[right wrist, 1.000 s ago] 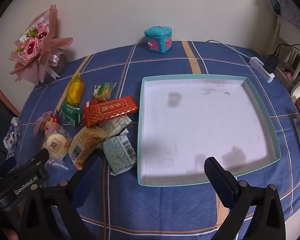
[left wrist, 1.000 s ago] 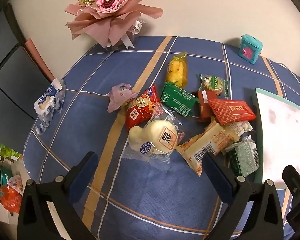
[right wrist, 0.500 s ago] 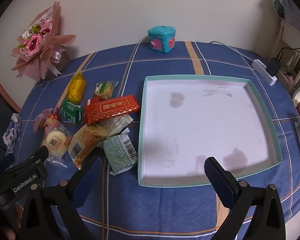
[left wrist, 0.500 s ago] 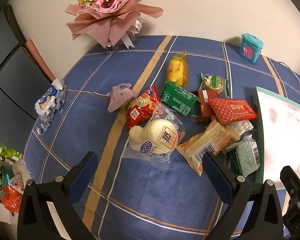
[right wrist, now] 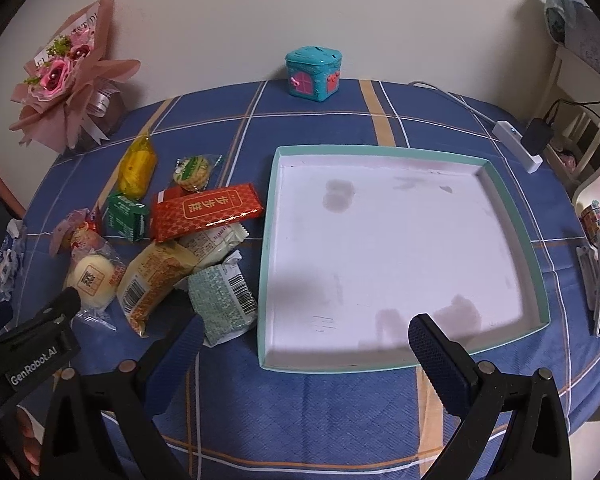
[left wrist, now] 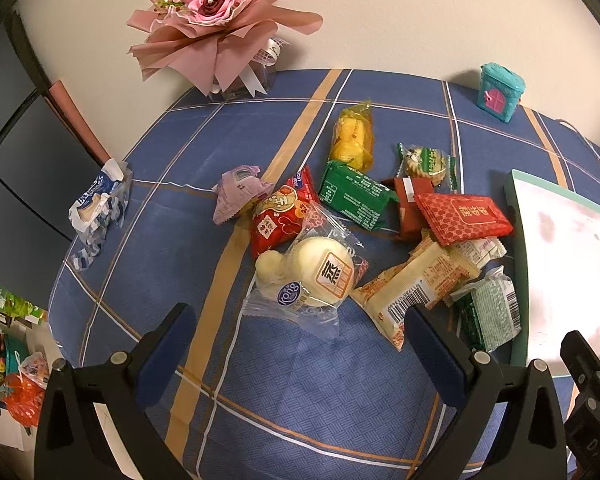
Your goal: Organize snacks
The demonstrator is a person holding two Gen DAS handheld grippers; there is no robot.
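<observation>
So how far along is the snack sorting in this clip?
Nothing looks done: the teal tray holds no snacks. Nothing is in hand either; the left gripper and right gripper are both open. Left: the whole snack pile beside the tray, including the bun pack.

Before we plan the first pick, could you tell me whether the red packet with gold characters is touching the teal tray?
Apart. The right wrist view shows a strip of blue tablecloth between the red packet and the teal tray.
</observation>
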